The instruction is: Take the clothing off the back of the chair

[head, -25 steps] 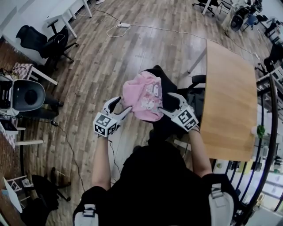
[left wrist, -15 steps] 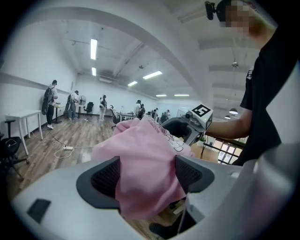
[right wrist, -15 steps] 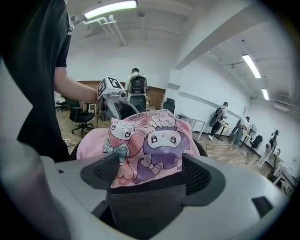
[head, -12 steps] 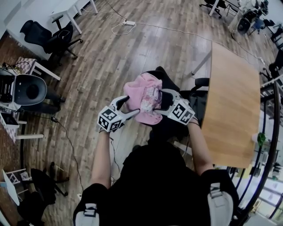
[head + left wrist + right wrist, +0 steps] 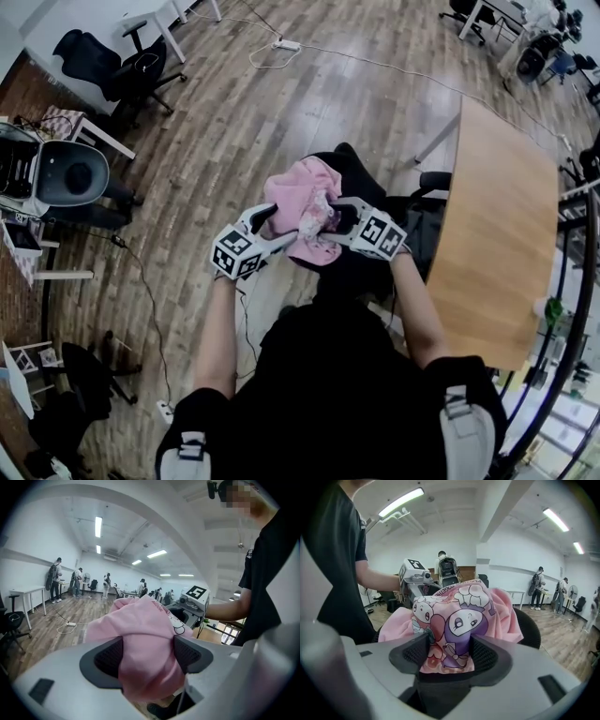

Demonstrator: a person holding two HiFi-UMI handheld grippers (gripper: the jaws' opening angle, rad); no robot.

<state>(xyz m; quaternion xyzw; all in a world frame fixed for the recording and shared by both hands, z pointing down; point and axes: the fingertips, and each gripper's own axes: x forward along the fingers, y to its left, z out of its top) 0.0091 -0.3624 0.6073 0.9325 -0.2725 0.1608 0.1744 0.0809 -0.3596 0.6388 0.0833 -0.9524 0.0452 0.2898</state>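
Pink cloth fills both grips. Left hand-held gripper: jaws have just been closing and stand wide, pads pinching a thick fold of the pink garment. Right hand-held gripper: jaws also just closing, set narrower, pinching a bunch of the printed side.

Garment lies draped over the top of the black office chair back, gathered up between the two grippers, one on each side.

Handling, as judged: light, soft, limp. It will likely sag and trail once raised and could catch on the chair back's top edge. Thick bunched folds, one at each side, look like the safest hold; a single layer might slip out.

Look: plain pink fabric on the left side. Cartoon figures in purple, white and red face the right gripper. Some lettering, too small to read.

Beyond: wood-plank floor, people standing far off in the room.
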